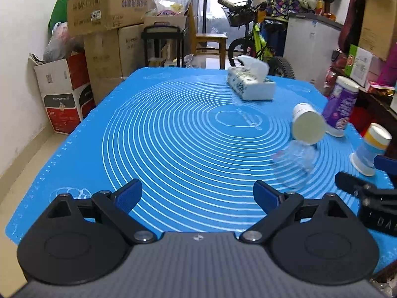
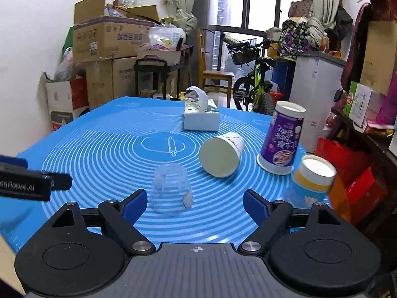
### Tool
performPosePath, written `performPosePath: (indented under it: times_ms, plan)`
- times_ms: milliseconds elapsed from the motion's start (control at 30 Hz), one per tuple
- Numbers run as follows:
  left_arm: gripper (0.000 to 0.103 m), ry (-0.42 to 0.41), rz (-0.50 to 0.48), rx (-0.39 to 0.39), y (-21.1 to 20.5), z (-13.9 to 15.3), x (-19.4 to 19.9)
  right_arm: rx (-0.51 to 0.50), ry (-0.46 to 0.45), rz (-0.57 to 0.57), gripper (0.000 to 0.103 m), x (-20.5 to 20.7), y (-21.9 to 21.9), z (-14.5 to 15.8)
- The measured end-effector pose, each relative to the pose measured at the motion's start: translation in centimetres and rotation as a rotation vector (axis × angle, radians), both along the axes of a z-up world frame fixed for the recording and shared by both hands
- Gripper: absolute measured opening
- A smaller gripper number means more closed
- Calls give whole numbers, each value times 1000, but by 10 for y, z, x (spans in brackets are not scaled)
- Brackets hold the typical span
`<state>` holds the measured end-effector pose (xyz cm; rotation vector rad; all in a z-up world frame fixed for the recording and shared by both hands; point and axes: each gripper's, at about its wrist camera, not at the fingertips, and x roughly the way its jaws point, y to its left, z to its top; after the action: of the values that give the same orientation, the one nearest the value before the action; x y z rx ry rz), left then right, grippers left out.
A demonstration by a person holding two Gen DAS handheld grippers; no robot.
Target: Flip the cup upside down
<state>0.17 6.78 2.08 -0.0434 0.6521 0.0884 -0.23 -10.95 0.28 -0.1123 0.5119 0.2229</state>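
A clear plastic cup (image 2: 170, 188) stands upside down on the blue mat (image 2: 99, 149), just ahead of my right gripper (image 2: 196, 207) and toward its left finger. My right gripper is open and empty. The cup shows blurred in the left wrist view (image 1: 295, 164). My left gripper (image 1: 198, 195) is open and empty over the mat's near edge, left of the cup. A white paper cup (image 2: 222, 155) lies on its side behind the clear cup; it also shows in the left wrist view (image 1: 306, 125).
A purple cup (image 2: 282, 140) and a yellow-banded cup (image 2: 314, 177) stand upside down at the right. A tissue box (image 2: 201, 116) sits at the mat's far side. Cardboard boxes (image 2: 109, 39), a bicycle (image 2: 255, 74) and clutter surround the table.
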Motion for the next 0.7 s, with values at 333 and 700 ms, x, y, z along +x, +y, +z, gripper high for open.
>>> performPosePath:
  times_ms: [333, 700]
  plan:
    - [95, -2, -65, 50, -38, 6, -51, 26, 33, 15, 90, -52, -23, 14]
    - [95, 14, -67, 50, -53, 5, -70, 16, 73, 20, 90, -75, -38, 9]
